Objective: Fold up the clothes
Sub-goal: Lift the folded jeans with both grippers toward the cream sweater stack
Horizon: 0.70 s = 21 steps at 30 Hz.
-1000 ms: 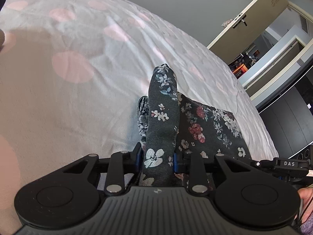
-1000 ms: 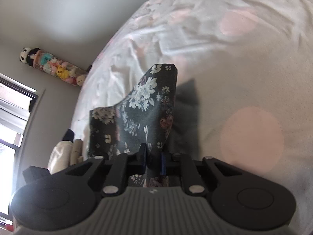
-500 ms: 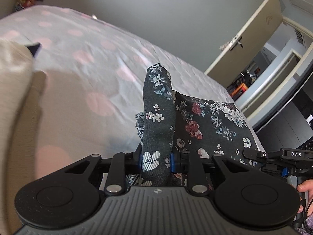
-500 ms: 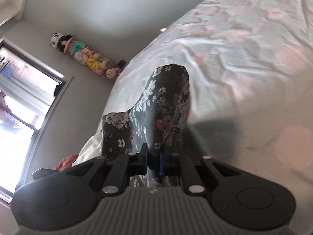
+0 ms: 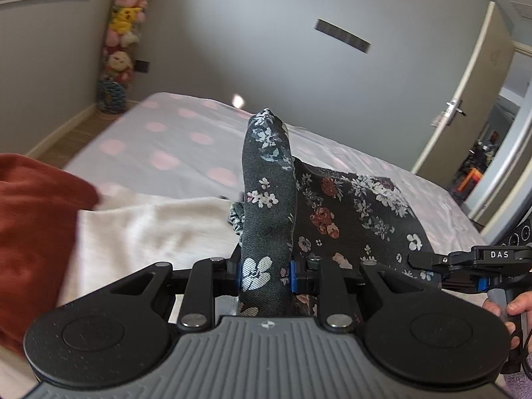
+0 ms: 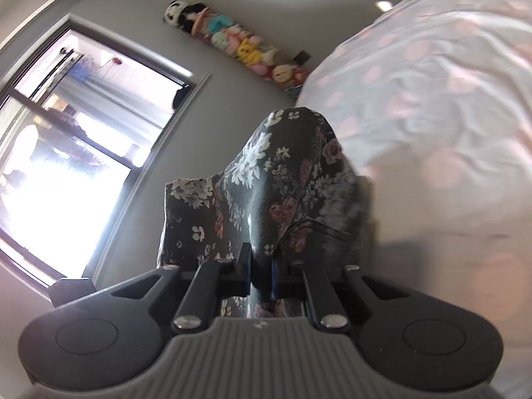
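Grey walls (image 5: 266, 33), bright window (image 6: 66, 153), polka-dot bed (image 5: 173, 139), half-open door (image 5: 465, 99), wooden floor (image 5: 83, 126).

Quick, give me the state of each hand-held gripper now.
Left hand-held gripper: shut on the floral garment.
Right hand-held gripper: shut on the same floral garment.

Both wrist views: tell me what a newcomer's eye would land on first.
The dark floral garment dominates the centre of both views, pinched in the left gripper and the right gripper and lifted above the pink-dotted bed. Next comes the column of plush toys in the far corner by the bright window. A rust-red cloth and a cream one lie at the left view's left edge.
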Each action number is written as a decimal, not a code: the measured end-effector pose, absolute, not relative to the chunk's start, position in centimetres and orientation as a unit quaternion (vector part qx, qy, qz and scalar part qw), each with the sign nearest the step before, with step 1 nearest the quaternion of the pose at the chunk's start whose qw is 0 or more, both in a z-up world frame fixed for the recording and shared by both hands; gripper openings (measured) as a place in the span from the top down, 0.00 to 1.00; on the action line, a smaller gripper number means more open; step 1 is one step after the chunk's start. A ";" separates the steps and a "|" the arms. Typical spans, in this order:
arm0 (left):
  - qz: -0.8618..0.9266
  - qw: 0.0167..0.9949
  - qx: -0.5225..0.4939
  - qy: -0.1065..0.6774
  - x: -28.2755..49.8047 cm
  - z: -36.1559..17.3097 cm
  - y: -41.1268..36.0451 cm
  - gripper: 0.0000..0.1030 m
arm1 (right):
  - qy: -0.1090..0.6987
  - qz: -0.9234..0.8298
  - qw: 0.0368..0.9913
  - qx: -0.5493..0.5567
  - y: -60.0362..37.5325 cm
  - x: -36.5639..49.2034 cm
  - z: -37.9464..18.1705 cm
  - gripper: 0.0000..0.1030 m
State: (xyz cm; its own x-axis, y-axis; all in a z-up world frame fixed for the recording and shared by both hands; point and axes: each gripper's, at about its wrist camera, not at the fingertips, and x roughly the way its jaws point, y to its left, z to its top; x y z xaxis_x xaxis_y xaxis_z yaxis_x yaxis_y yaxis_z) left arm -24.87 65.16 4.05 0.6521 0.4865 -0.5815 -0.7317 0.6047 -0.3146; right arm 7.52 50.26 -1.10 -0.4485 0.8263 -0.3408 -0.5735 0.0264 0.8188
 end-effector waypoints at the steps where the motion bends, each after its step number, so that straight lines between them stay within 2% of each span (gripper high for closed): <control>1: 0.358 0.864 -0.272 0.224 -25.9 4.4 65.8 0.80 | 0.502 0.692 0.504 0.124 51.4 6.4 -0.8 0.88; 5: 0.377 0.855 -0.279 0.222 -28.4 4.6 68.3 0.80 | 0.499 0.705 0.491 0.117 55.7 3.5 -0.7 0.88; 10: 0.368 0.846 -0.309 0.229 -28.7 2.0 69.2 0.80 | 0.503 0.701 0.496 0.098 57.6 2.4 -1.2 0.88; 14: 0.334 0.855 -0.338 0.208 -27.2 -0.2 69.0 0.80 | 0.510 0.688 0.510 0.085 55.8 4.2 -1.4 0.88; 21: 0.278 0.873 -0.314 0.249 -21.3 -2.3 68.2 0.80 | 0.554 0.623 0.541 0.107 49.8 8.5 -5.9 0.88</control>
